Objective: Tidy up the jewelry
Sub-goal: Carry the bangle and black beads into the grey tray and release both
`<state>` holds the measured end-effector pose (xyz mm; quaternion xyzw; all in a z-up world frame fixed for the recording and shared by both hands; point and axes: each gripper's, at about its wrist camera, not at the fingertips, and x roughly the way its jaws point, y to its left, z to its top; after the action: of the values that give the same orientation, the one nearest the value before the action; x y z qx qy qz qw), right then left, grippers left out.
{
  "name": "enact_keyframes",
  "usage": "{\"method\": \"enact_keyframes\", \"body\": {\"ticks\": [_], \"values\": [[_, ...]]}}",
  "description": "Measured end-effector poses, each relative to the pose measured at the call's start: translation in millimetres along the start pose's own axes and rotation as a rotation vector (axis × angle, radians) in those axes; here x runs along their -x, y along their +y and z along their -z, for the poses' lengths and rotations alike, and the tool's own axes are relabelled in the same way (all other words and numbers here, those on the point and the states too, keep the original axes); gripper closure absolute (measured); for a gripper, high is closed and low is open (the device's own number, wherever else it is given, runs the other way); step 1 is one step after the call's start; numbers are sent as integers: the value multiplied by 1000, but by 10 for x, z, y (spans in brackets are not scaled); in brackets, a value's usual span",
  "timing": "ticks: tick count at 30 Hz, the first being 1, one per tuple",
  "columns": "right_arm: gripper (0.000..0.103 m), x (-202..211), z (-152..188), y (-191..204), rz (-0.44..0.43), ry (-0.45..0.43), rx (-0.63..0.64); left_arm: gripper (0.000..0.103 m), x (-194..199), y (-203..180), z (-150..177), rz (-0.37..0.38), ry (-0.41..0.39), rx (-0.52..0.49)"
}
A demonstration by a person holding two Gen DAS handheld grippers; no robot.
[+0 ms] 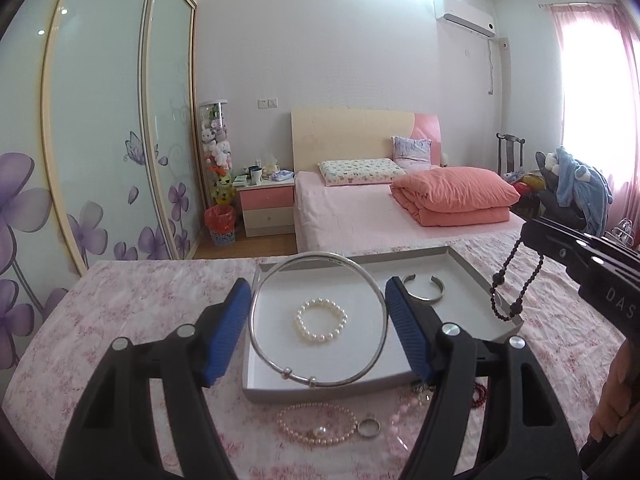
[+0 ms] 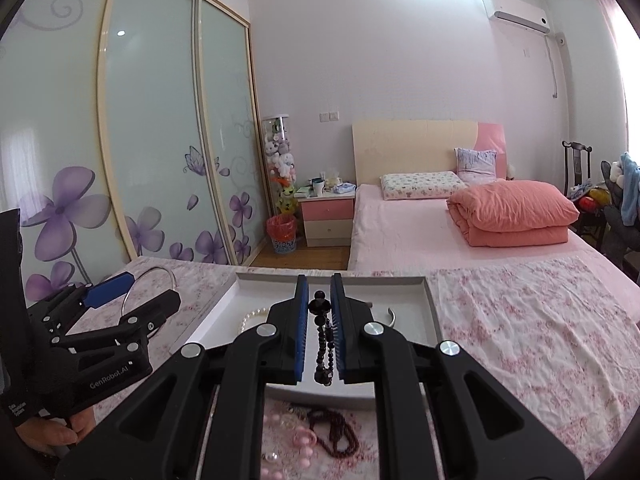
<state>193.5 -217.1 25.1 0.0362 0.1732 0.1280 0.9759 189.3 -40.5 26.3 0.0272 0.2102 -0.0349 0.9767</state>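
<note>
My left gripper (image 1: pixel 319 322) is shut on a large silver bangle (image 1: pixel 264 286), held above the white tray (image 1: pixel 466 268). In the tray lie a white pearl bracelet (image 1: pixel 322 321) and an open silver cuff (image 1: pixel 424 289). My right gripper (image 2: pixel 319 322) is shut on a dark bead bracelet (image 2: pixel 323 334), which hangs over the tray's right rim in the left wrist view (image 1: pixel 516 280). In front of the tray on the pink floral cloth lie a pink pearl necklace (image 1: pixel 316 426), a silver ring (image 1: pixel 369 428), pale pink beads (image 1: pixel 400 420) and dark red beads (image 2: pixel 334 432).
The table with the floral cloth (image 2: pixel 540 340) stands before a pink bed (image 1: pixel 360 216) with an orange quilt. A wardrobe with flower-print sliding doors (image 1: pixel 100 140) is on the left. The left gripper shows at left in the right wrist view (image 2: pixel 108 300).
</note>
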Motion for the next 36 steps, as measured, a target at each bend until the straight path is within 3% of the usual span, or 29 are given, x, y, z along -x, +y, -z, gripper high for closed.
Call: {"method": "enact_keyframes", "body": {"ticks": [9,19,29,33,36], "values": [[91,-431,-83,-144,28,10,-18,35,-421,-75,-129,-7,-4,-19],[91,-1019,102,-330,38,137,-76,35,-1063,-45,-41,5,87,13],[90,-1216,207,-391,37,204,-115,35,-1415,-102,41,18,154,6],[81,-1215,208,-441,40,204,-141,34,-1494,-78,19,32,167,18],[80,-1184,199,-493,49,197,-160,33,-1500,-43,-7,33,164,34]]}}
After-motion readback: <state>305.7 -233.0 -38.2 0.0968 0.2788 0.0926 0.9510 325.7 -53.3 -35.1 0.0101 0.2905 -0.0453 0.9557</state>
